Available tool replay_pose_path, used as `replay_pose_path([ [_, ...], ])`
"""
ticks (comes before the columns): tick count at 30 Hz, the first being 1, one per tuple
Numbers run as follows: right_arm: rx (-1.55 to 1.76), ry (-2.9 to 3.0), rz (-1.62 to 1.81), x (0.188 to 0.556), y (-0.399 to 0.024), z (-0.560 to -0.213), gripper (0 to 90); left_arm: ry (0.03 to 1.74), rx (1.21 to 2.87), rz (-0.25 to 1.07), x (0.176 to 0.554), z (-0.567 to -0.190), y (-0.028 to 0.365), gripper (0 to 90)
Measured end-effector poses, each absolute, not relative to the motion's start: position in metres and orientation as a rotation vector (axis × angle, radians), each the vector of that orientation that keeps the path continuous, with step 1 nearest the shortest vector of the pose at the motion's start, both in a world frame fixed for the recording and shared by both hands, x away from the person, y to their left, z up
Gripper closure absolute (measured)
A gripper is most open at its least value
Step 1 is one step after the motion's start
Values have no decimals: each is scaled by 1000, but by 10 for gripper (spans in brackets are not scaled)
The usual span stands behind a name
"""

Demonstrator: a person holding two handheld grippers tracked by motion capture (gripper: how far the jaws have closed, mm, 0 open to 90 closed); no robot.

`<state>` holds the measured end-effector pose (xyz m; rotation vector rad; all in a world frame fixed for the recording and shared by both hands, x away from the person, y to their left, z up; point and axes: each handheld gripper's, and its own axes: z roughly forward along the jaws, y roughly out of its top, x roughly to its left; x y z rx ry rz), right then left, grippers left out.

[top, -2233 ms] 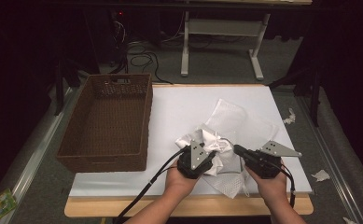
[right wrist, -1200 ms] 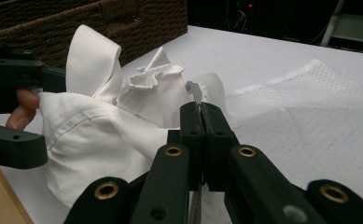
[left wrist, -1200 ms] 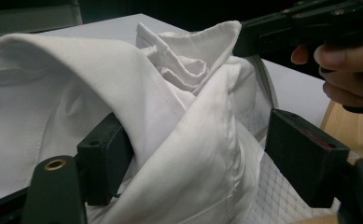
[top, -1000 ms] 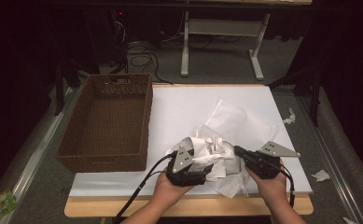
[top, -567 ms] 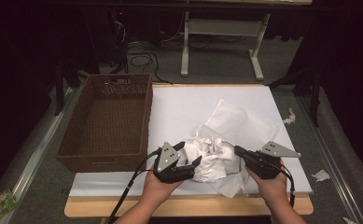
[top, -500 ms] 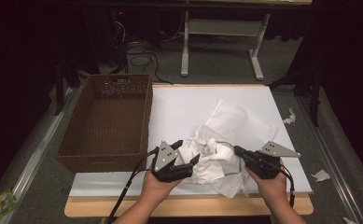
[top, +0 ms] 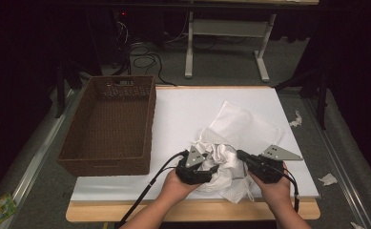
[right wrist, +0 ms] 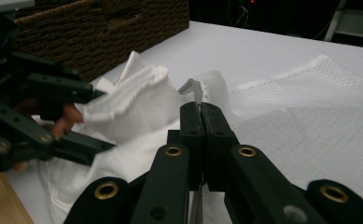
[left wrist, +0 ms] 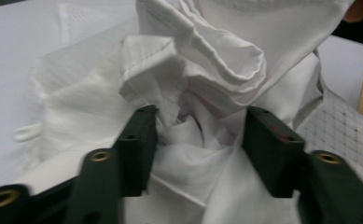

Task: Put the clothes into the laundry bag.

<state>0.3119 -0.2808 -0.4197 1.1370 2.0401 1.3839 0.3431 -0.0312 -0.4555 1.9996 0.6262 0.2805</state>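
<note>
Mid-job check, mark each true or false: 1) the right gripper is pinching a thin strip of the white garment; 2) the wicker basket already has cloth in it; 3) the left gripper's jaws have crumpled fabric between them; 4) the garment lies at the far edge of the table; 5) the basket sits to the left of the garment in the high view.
1) True: the right gripper is shut on a thin strip of the white garment.
2) False: the wicker basket is empty.
3) True: the left gripper has just been closing, with fabric between its jaws.
4) False: it lies near the front edge, by the hands.
5) True.
</note>
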Motion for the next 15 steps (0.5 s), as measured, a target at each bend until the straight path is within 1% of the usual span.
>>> replay_pose_path([
  [2,1131,2047,1384,312,-279,-420,898,626,2017,317,341,-455,-37,569],
  [6,1122,2043,1400,312,-276,-418,898,651,2019,331,341,-455,-42,702],
  [9,1122,2033,1421,311,-277,-414,898,665,1999,332,342,-452,-43,767],
  [12,1110,2019,1443,310,-277,-410,898,655,1970,371,339,-445,-44,850],
  [15,1106,2008,1454,309,-277,-407,898,648,1933,393,336,-439,-47,871],
])
